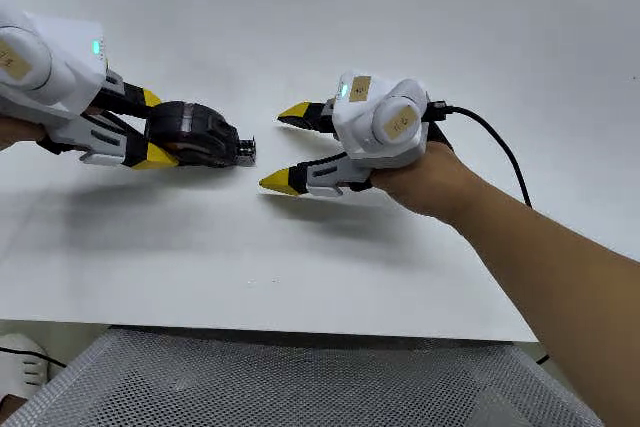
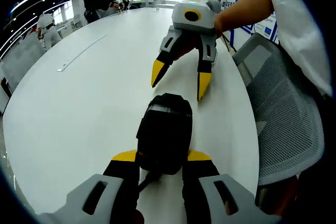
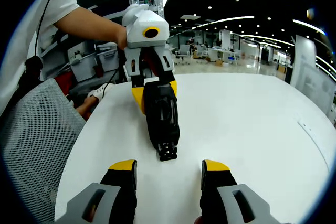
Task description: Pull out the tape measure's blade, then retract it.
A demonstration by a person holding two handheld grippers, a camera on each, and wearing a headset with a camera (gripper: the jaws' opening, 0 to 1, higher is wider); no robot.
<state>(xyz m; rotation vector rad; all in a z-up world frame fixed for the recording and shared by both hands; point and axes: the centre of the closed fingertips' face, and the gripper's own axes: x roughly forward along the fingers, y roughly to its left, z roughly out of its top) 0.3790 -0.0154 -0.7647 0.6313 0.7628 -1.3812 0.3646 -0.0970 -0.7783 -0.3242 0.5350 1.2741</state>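
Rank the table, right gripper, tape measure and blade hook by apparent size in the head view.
Largest to smallest:
1. table
2. right gripper
3. tape measure
4. blade hook
The gripper and tape measure sit about equally near the camera, so nearness hardly skews the order.

White yellow-tipped left gripper (image 1: 153,128): jaws clamped on black tape measure (image 1: 195,134). White yellow-tipped right gripper (image 1: 283,147): jaws spread, pointed at left gripper.
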